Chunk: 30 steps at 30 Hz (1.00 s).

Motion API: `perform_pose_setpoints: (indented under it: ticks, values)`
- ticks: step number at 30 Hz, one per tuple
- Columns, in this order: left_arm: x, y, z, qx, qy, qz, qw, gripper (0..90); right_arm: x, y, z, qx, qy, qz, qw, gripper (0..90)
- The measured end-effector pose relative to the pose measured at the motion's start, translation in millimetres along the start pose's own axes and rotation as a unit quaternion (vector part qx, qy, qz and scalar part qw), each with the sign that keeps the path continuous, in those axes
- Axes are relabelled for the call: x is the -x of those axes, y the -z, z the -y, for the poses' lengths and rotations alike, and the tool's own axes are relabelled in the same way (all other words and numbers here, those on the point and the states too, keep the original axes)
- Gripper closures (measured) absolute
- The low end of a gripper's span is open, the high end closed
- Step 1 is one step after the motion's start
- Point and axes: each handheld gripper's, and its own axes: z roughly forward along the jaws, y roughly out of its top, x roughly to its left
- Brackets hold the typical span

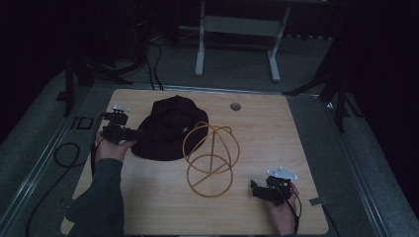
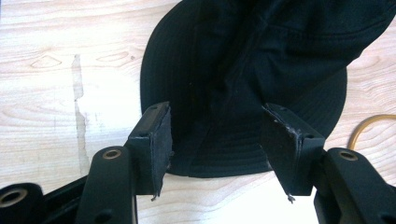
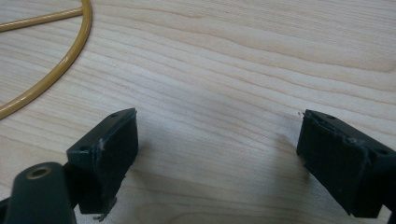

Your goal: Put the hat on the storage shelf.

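Your left gripper (image 2: 217, 149) is released, its 2 jaws straddling the brim of the black hat (image 2: 252, 70). It looks soft and light, so pinch the brim edge lying between your fingers (image 2: 159, 140). Your right gripper (image 3: 217, 163) gapes over bare table (image 3: 233, 70).

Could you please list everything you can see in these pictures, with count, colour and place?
hat: one, black, left-centre of the table, its brim between the left gripper's open fingers.
wire stand: one, yellow-gold, rings and hoops, mid-table, just right of the hat.
table: one, light wood, with a round grey hole near the far edge.
frame: one, pale grey, on the floor beyond the table.
cables: several, black, on the floor at the left.
left gripper: one, black, at the hat's left edge, open.
right gripper: one, black, near-right of the table, open over bare wood.
hands: two, each holding a gripper.
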Motion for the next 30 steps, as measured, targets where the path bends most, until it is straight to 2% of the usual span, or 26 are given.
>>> perform_pose_setpoints:
  ticks: [13,14,15,18,20,23,26,29,30]
  values:
    - [4.1,-6.1,-28.7,-0.031,-0.017,0.018,0.9992,44.4,-0.4,0.0,0.0,0.0,-0.001,0.0,1.0,12.5]
    - [4.1,-7.3,-33.2,-0.038,-0.019,0.031,0.9986,44.2,-0.3,0.0,0.1,0.0,0.0,0.0,1.0,12.5]
    - [4.1,-7.3,-33.2,-0.038,-0.019,0.031,0.9986,43.9,-0.3,0.0,0.1,0.0,0.0,0.0,1.0,12.5]
    - [4.9,-8.3,-39.6,-0.04,-0.029,0.051,0.9975,43.9,-0.4,0.0,0.0,0.0,-0.001,0.0,1.0,12.5]
    - [6.6,-9.9,-45.6,-0.049,-0.039,0.048,0.9969,43.8,-0.4,0.0,0.1,0.0,-0.001,0.0,1.0,12.5]
    - [7.5,-10.7,-49.8,-0.049,-0.04,0.049,0.9968,43.9,-0.4,0.1,0.1,0.0,0.0,0.0,1.0,12.5]
    - [10.8,-14.0,-58.0,-0.06,-0.052,0.039,0.9961,43.6,-0.5,0.1,0.1,0.0,-0.001,0.0,1.0,12.5]
    - [11.9,-14.6,-61.8,-0.058,-0.053,0.041,0.9961,43.9,-0.5,0.0,0.1,0.0,-0.001,0.0,1.0,12.5]
    - [14.7,-16.2,-66.2,-0.062,-0.06,0.033,0.9957,43.9,-0.5,0.1,0.1,0.0,-0.001,0.0,1.0,12.5]
